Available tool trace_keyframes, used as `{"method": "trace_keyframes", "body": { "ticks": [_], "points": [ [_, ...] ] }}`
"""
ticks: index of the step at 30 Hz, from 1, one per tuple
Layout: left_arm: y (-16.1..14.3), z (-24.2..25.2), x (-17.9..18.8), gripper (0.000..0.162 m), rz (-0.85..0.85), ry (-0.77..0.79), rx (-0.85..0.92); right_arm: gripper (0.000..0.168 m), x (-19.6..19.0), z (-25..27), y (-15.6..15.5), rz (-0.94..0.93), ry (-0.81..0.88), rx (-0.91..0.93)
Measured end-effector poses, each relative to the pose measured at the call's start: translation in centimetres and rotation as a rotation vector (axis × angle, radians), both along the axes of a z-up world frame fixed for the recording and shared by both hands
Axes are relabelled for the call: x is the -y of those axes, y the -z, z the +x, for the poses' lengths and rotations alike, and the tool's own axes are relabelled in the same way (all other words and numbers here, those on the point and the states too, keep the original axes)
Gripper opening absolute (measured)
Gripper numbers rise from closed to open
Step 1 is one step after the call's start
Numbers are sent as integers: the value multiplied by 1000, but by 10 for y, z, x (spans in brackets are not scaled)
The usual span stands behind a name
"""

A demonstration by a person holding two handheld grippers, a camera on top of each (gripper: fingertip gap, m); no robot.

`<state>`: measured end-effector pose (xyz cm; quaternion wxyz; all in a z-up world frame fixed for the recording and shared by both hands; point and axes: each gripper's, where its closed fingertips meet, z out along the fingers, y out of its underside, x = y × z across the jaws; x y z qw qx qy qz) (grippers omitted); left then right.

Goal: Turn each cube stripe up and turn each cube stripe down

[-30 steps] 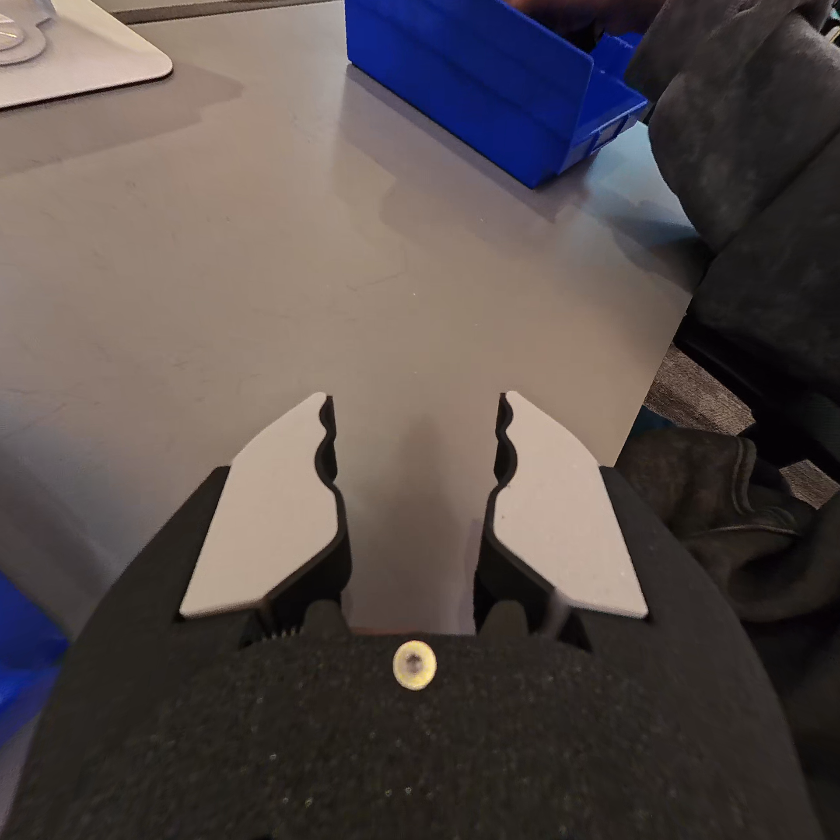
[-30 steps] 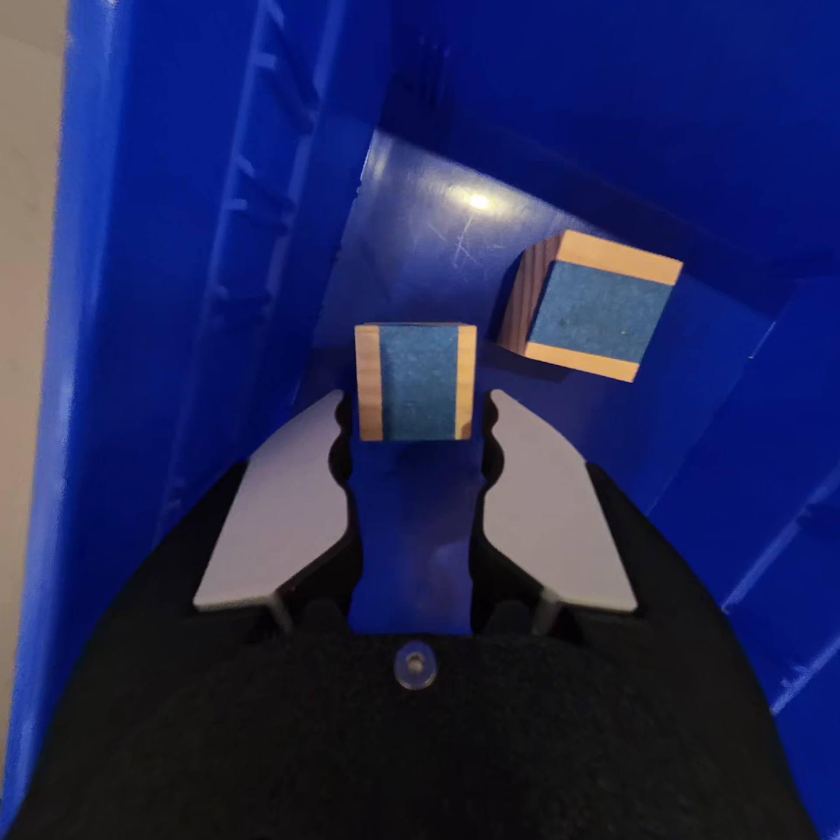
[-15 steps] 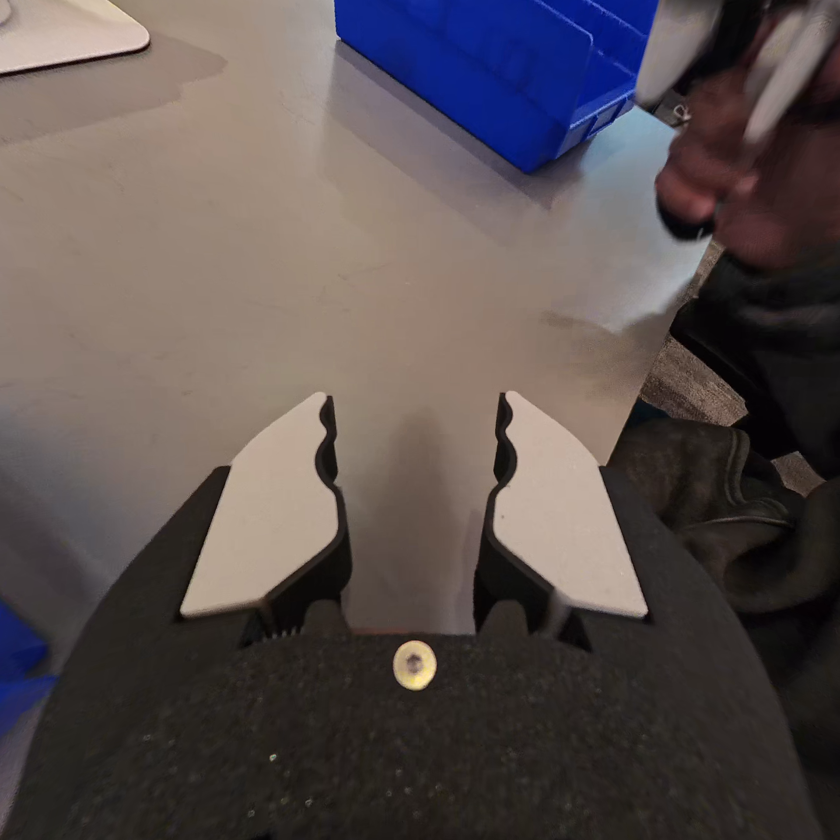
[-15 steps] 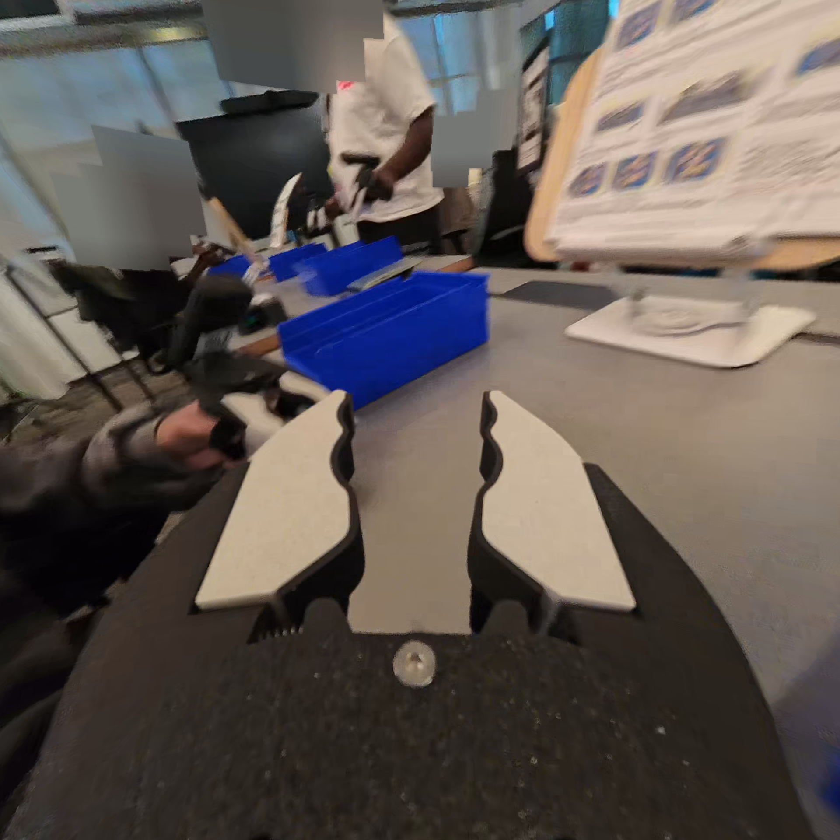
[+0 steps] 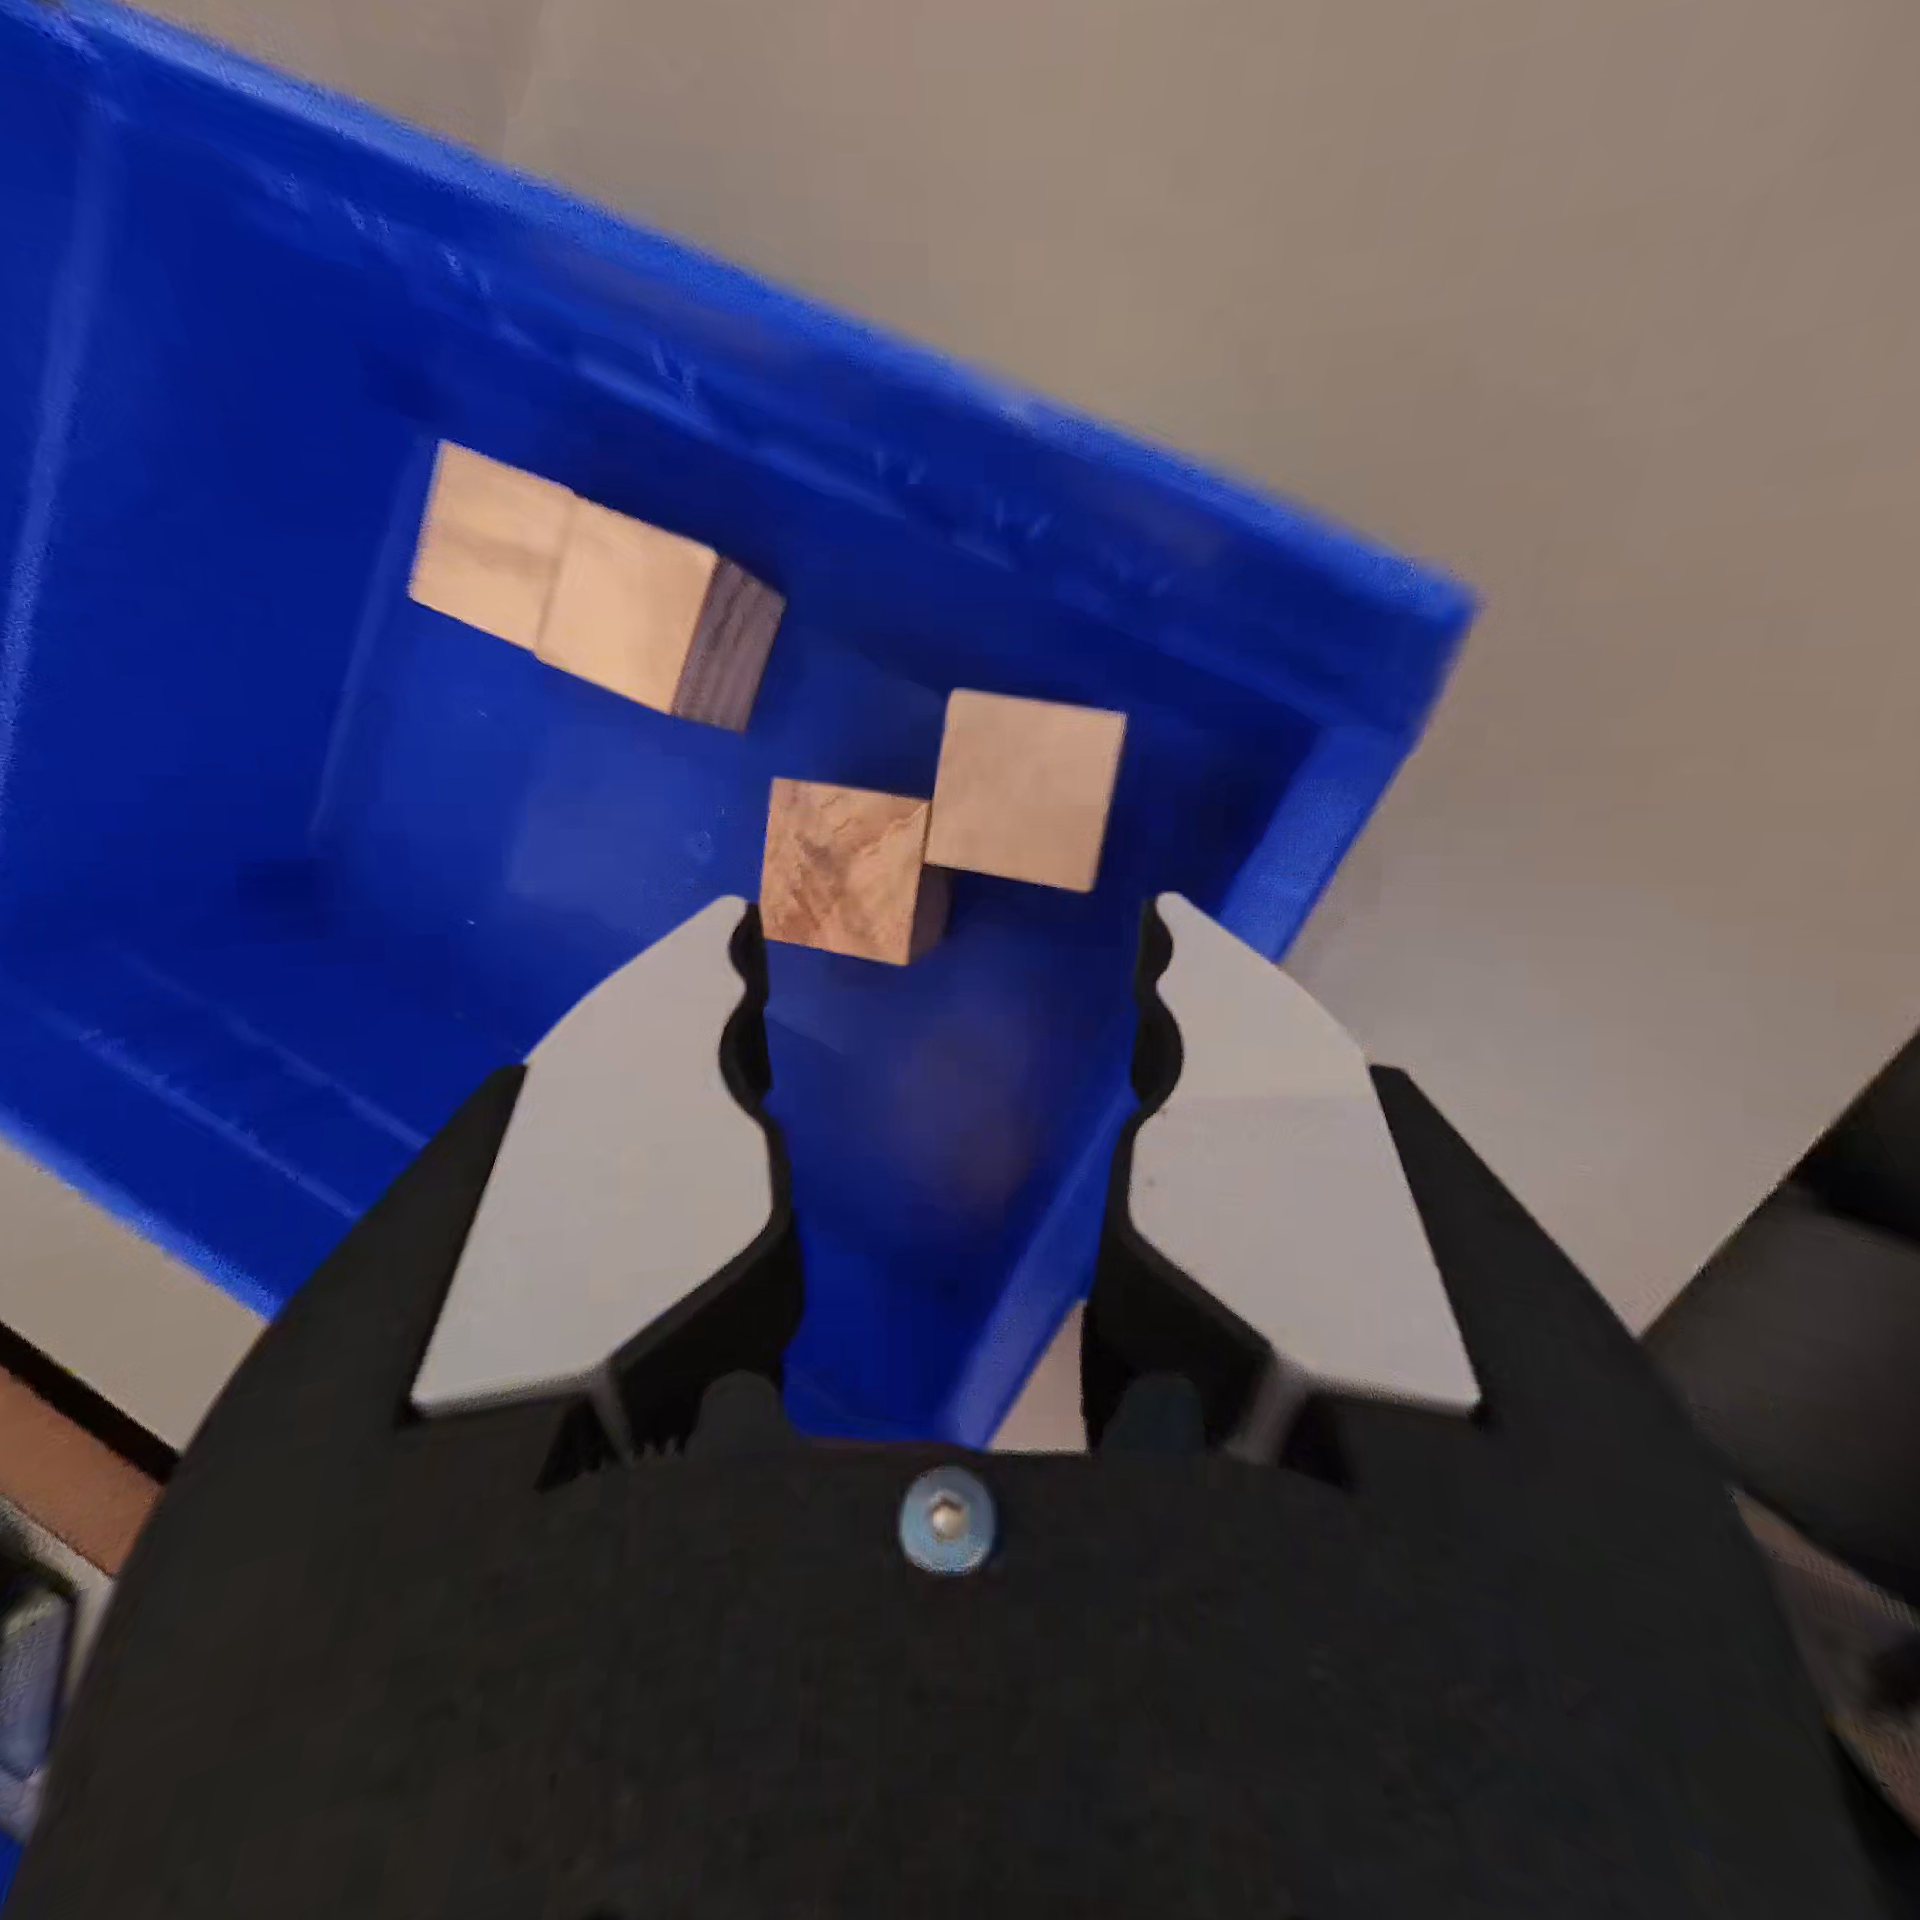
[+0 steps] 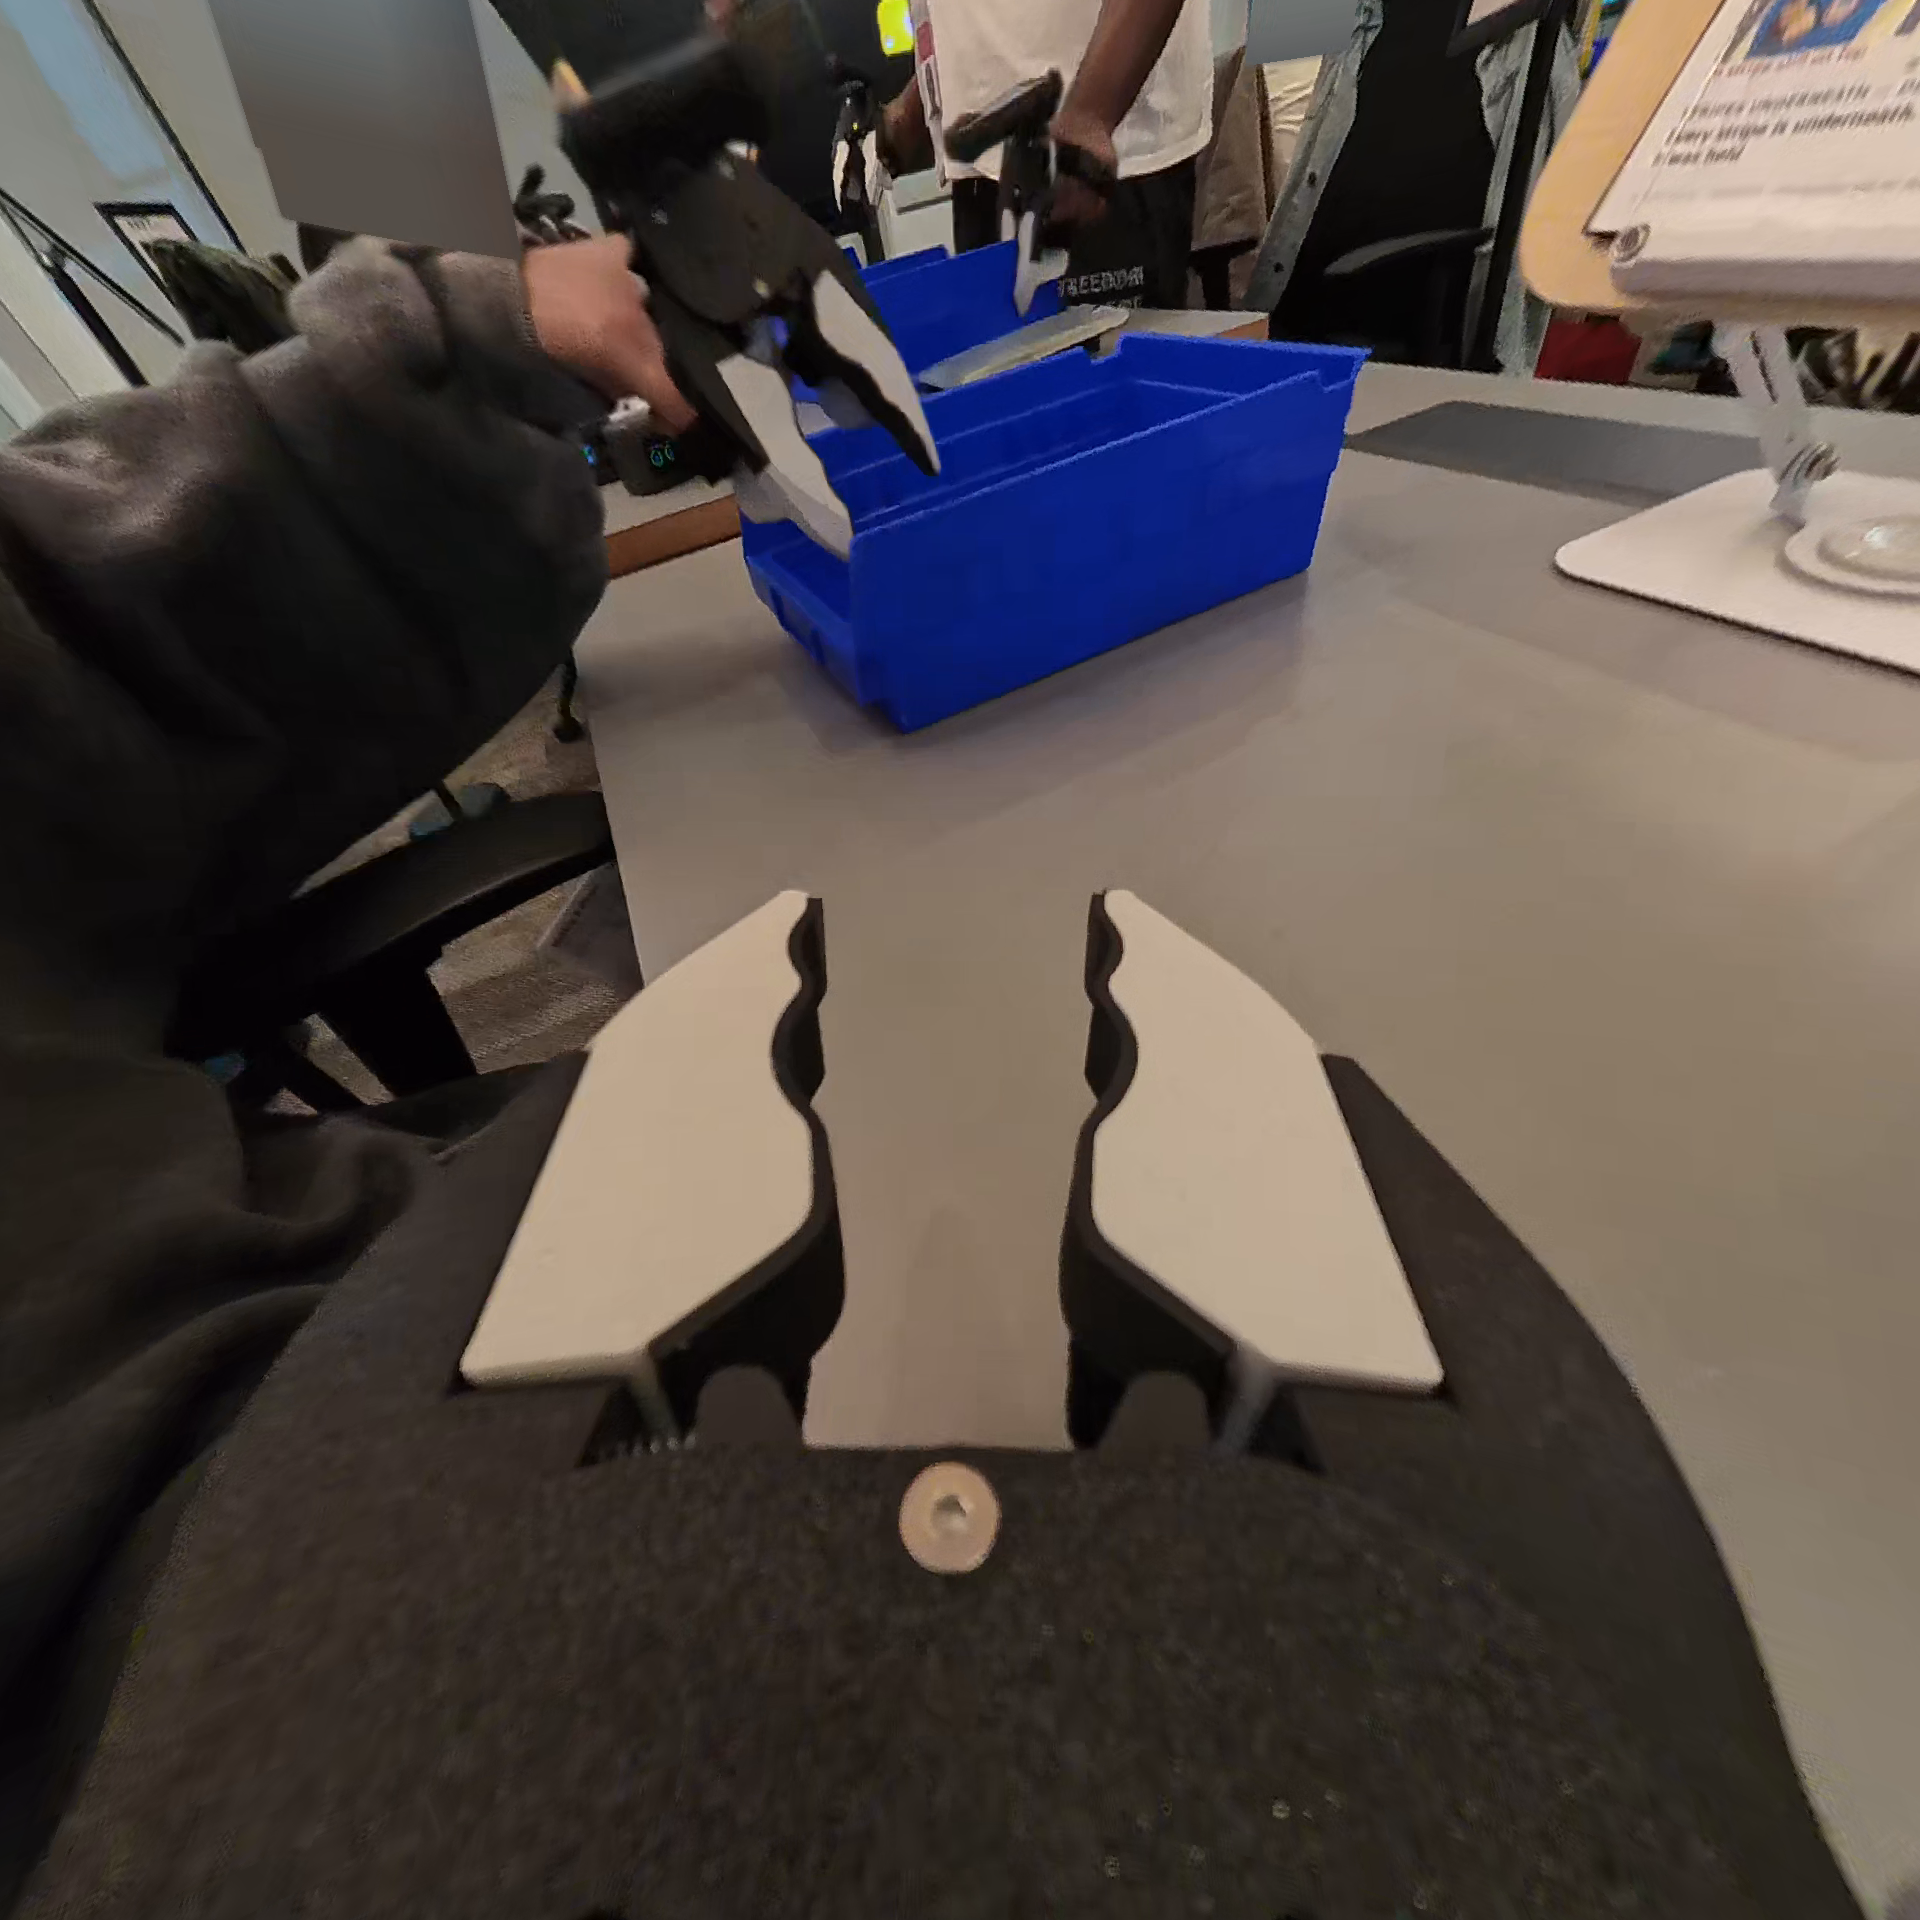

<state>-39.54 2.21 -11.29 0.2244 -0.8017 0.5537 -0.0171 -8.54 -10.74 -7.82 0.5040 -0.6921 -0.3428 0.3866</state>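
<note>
In the left wrist view, several plain wooden cubes lie in a blue bin [image 5: 260, 727]. Two touch at the upper left [image 5: 582, 582], one sits just past my fingertips [image 5: 842, 873], and one touches its right corner [image 5: 1023, 800]. No stripe shows on their top faces. My left gripper [image 5: 948, 920] is open and empty, hovering over the bin's near right end. In the right wrist view the left gripper [image 6: 888, 504] points down into that bin [image 6: 1091, 561]. My right gripper [image 6: 956, 904] is open and empty, low over the grey table [image 6: 1455, 935].
A white stand [image 6: 1745, 561] holding a printed sheet stands at the table's right. A person [image 6: 1070, 125] with grippers stands behind, at more blue bins [image 6: 935, 291]. A black chair [image 6: 447, 883] is beyond the table's left edge. My dark sleeve [image 6: 260, 540] fills the left.
My left gripper swung from over bare table to above the bin of cubes. My right gripper left its own bin of stripe-up cubes and now sits over the table.
</note>
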Motion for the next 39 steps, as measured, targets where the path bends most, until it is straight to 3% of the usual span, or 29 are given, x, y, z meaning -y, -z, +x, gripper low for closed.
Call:
{"method": "trace_keyframes", "body": {
  "ticks": [5,9,11,12,19,23,29,33,39],
  "points": [
    [39,-19,-34,71,-72,61,-187,44,-5,10,2,-66,20,-28],
    [59,-20,-39,69,-164,92,-209,44,-7,14,2,-79,28,-45],
    [66,-17,-38,54,-194,120,-201,43,-8,14,3,-96,21,-59],
    [68,-15,-37,45,-212,126,-189,43,-8,13,4,-105,18,-62],
    [52,-34,-43,45,-161,59,-219,42,-9,13,7,-129,8,-60],
    [-7,-40,-58,44,-60,-103,77,42,-10,16,8,-135,21,-55],
    [-69,-4,-51,44,-94,-286,746,48,-24,17,12,-248,30,-157],
    [-95,74,-12,44,-276,-183,1105,55,-39,0,-2,-384,-46,-314],
    [-88,203,51,44,-484,12,1196,54,-64,-31,-41,-352,-91,-461]
  ]
}}
